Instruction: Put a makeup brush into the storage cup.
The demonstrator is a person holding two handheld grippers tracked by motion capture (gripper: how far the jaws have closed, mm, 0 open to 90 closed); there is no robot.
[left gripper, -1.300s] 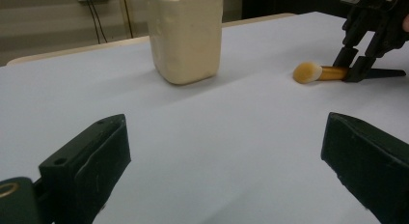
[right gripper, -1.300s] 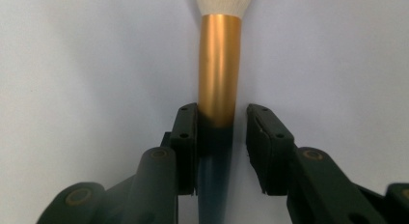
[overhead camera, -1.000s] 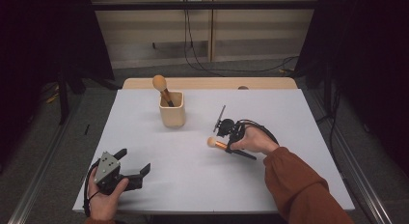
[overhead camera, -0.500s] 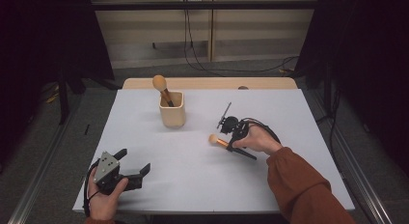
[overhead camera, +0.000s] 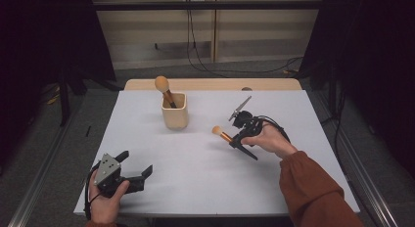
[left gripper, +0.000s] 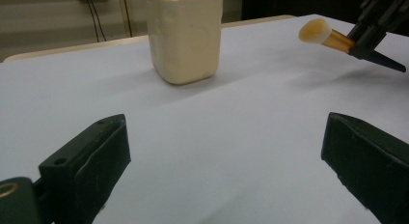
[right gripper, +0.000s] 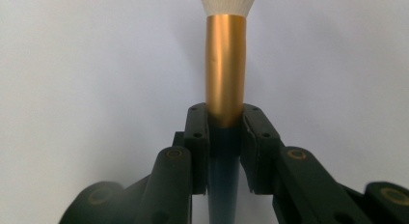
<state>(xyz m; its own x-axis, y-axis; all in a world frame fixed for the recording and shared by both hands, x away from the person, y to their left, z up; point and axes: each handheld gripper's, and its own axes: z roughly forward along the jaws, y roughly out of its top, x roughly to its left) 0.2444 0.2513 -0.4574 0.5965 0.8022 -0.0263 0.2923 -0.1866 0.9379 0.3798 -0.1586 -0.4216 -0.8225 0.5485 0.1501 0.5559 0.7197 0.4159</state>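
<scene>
Sitting mid-frame: white bench [overhead camera: 195, 178]. Standing upper middle: beige cup [overhead camera: 174, 111] holding one brush [overhead camera: 165, 88]. Resting lower left, gaping wide: left tongs [overhead camera: 138, 164]. Clamping the makeup brush [overhead camera: 221, 134] right of center, off the bench: right tongs [overhead camera: 234, 137].

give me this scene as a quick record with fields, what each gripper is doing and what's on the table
right gripper: shut on a makeup brush, clamped at the gold collar, bristle end pointing away from the hand
brush height: lifted off the table, its shadow on the white top below it
left gripper: open, nothing between the jaws, low at the near left corner of the table
cup: beige, upright, toward the far side of the table
in the cup: a second brush, round head up, leaning
</scene>
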